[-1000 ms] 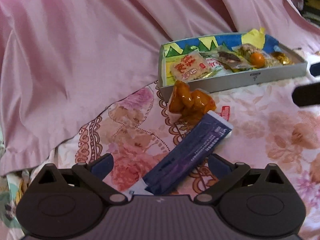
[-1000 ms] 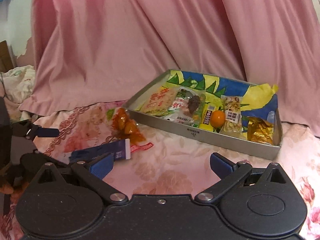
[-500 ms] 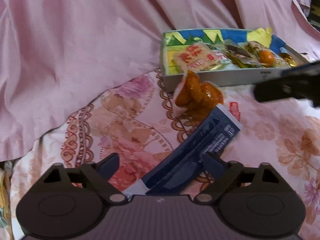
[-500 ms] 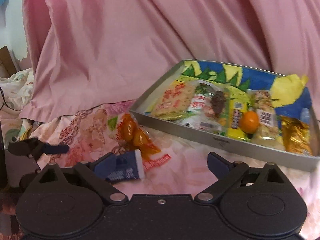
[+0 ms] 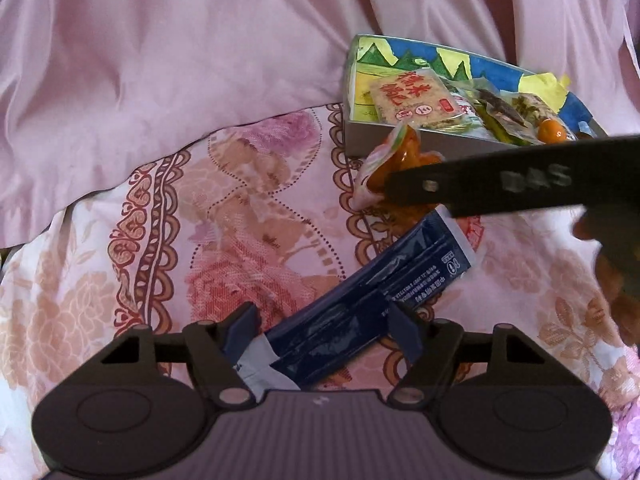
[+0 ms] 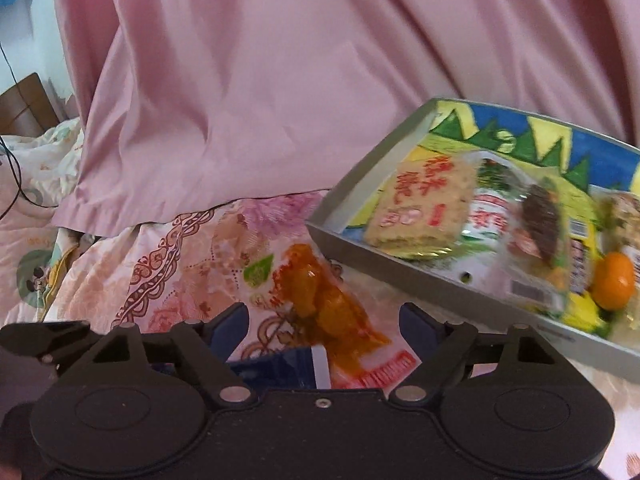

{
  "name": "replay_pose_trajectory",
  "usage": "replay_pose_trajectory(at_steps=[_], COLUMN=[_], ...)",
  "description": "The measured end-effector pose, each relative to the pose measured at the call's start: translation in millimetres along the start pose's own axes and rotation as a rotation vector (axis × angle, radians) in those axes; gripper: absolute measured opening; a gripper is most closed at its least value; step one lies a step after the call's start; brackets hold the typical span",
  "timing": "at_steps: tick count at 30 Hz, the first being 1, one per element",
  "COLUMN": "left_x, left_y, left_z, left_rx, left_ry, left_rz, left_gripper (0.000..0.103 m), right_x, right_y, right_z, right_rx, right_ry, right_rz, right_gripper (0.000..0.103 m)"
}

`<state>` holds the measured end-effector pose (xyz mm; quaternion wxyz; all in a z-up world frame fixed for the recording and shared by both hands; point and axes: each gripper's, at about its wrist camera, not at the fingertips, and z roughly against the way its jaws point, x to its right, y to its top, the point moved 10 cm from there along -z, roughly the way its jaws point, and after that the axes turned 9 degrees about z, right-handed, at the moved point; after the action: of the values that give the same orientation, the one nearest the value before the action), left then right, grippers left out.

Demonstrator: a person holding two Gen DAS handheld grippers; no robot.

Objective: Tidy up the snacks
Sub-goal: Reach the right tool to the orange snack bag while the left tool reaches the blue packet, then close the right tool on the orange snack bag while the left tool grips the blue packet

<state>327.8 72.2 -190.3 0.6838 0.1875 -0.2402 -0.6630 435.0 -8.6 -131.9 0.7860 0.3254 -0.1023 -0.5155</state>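
A dark blue snack packet point(image 5: 360, 300) lies slantwise on the floral bedspread, its lower part between the fingers of my left gripper point(image 5: 324, 324). Those jaws are closing and the pads do not press on it. An orange snack packet point(image 6: 324, 304) lies just in front of the grey tray point(image 6: 400, 276), between the fingers of my right gripper point(image 6: 324, 322). Its jaws are closing too, with gaps on both sides. One of the right gripper's fingers point(image 5: 500, 184) crosses the orange packet point(image 5: 384, 164) in the left wrist view. The tray point(image 5: 400, 140) holds a rice cracker pack point(image 5: 416, 96), a small orange point(image 5: 552, 134) and several other snacks.
A pink sheet point(image 5: 200, 60) hangs in folds behind the tray. The floral bedspread point(image 5: 240, 220) stretches to the left of the packets. A person's hand point(image 5: 616, 280) shows at the right edge. A black cable point(image 6: 12, 184) and a brown board point(image 6: 24, 108) sit far left.
My right gripper has swung left and down from the tray to over the orange packet. My left gripper has rolled and edged forward along the blue packet. Both pairs of jaws have narrowed.
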Motion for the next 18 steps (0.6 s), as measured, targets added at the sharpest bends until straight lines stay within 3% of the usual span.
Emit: replay_pose_trajectory(at_steps=[5, 9, 13, 18], left_x=[-0.4, -0.5, 0.5, -9.3], left_y=[-0.2, -0.4, -2.4, -6.8], left_z=[1.2, 1.7, 2.2, 4.3], left_rx=[0.003, 0.001, -0.01, -0.062], left_ry=[-0.01, -0.018, -0.017, -0.022], left_rz=[-0.001, 0.004, -0.002, 0.086], left_gripper=[0.075, 0.075, 0.075, 0.073], right_x=[1.6, 7.7, 7.3, 11.2], right_y=[4.3, 3.4, 0.2, -2.2], right_z=[-21.9, -25.0, -24.2, -16.2], right_rx=[-0.052, -0.059, -0.056, -0.055], right_ry=[-0.017, -0.021, -0.008, -0.009], right_rz=[0.008, -0.03, -0.039, -0.078], right_gripper=[0.077, 0.062, 0.059, 0.048])
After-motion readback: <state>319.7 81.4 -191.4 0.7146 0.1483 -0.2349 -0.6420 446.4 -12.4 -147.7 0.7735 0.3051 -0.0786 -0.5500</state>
